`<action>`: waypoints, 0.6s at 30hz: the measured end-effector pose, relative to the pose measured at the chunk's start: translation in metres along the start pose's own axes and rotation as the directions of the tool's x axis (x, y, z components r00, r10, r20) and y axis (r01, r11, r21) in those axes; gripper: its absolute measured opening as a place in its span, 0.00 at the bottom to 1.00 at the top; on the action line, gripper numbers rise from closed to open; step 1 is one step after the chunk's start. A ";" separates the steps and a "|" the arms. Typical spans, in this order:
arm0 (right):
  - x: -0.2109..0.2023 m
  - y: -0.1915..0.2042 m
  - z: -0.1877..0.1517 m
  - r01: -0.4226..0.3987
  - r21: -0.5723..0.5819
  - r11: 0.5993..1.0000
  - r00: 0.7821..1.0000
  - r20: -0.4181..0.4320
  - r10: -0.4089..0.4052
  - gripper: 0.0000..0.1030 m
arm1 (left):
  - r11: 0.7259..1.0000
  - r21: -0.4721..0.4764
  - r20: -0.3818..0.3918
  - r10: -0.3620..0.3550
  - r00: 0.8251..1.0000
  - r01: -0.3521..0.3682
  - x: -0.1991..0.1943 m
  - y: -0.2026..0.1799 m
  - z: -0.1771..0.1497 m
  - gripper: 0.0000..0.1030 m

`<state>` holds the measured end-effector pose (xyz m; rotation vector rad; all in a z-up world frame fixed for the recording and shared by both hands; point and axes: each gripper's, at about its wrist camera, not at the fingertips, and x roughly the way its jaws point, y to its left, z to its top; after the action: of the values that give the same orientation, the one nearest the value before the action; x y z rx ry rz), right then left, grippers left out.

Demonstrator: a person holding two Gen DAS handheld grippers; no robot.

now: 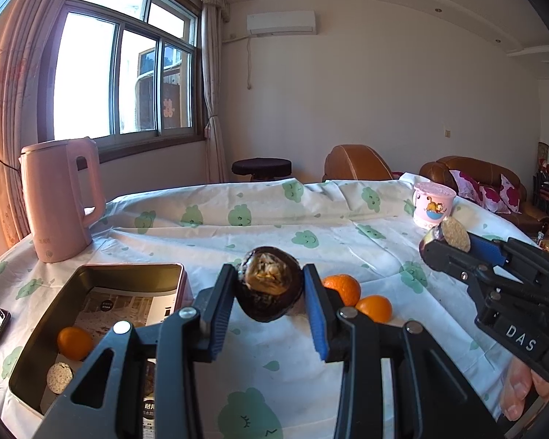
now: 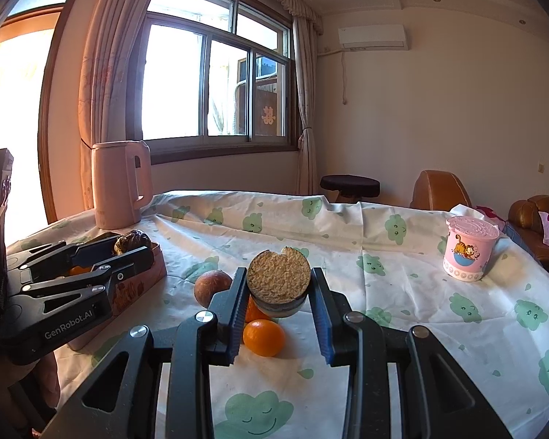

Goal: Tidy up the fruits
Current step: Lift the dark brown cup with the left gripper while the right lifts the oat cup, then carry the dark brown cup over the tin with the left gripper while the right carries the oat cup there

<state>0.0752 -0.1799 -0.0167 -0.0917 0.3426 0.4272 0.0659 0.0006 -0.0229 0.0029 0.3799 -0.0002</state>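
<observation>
Left wrist: tablecloth with green prints, window behind.

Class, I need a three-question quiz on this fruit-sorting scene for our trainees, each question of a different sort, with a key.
1. True or false: the left gripper is shut on a dark fruit half.
2. Multiple choice: how many oranges lie loose on the tablecloth, outside the tin? A) one B) two C) four
3. Short answer: what stands just beyond the tin, toward the window?

Key: 1 true; 2 B; 3 the pink kettle.
</observation>
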 end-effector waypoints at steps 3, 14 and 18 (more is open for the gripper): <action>0.001 0.001 0.000 -0.001 -0.007 1.000 1.000 -0.004 0.001 0.34 | 1.000 -0.002 -0.001 0.000 1.000 0.000 -0.001 0.001 0.001 0.38; 0.011 0.029 0.015 -0.062 -0.041 0.997 0.998 -0.022 0.061 0.34 | 0.999 -0.028 -0.032 0.025 0.999 -0.026 -0.006 0.025 0.000 0.38; 0.020 0.048 0.025 -0.099 -0.067 0.993 0.995 -0.028 0.098 0.34 | 0.997 -0.049 -0.046 0.052 0.998 -0.054 -0.008 0.045 0.000 0.38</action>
<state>0.0796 -0.1246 -0.0012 -0.1476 0.3583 0.5360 0.0590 0.0451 -0.0196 -0.0370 0.4246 0.0621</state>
